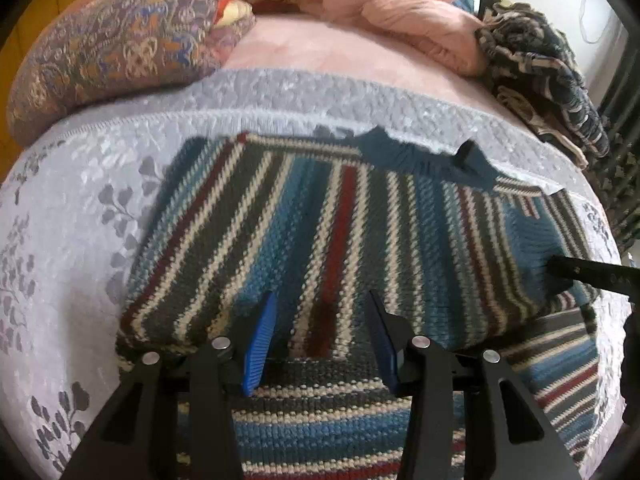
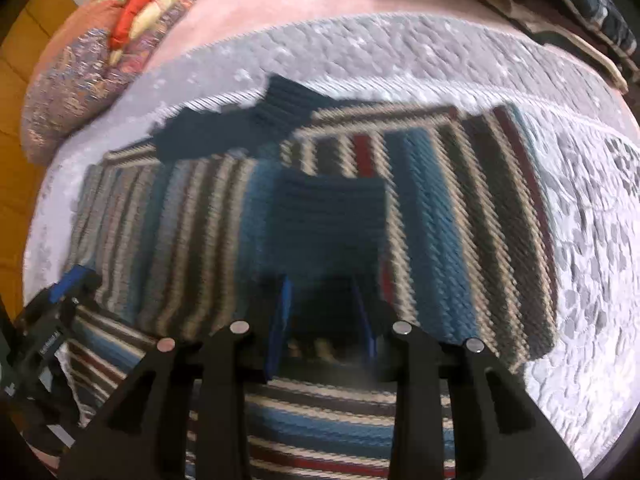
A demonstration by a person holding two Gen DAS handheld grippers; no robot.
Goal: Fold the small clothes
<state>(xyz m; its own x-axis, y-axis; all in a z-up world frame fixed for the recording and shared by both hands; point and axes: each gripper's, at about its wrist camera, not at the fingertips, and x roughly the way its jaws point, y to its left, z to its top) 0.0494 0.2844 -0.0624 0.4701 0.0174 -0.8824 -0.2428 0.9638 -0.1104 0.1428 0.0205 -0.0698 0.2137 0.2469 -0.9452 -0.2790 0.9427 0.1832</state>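
Left claw (image 1: pixel 320 344): its blue-padded fingers stand apart over the near fold edge of the striped sweater (image 1: pixel 344 232), nothing between them. Right claw (image 2: pixel 324 320): fingers also spread, and the dark blue knit seen between them appears to lie beyond the pads, not pinched, though blur in this view leaves that uncertain. The sweater lies on the grey patterned bedspread (image 1: pixel 72 216) directly ahead of and under both claws, its collar (image 1: pixel 404 156) at the far edge and a folded layer lying across the lower body. Its stripes run away from the claws in the upper layer and crosswise in the layer beneath, so the fold edge spans side to side between the two claws. Each claw sits at one end of that edge, roughly equally near; the next lift likely needs both. A white label on the left claw's body, seen from the right wrist, is too blurred to read. Pillows (image 1: pixel 112 52) lie well beyond the collar.
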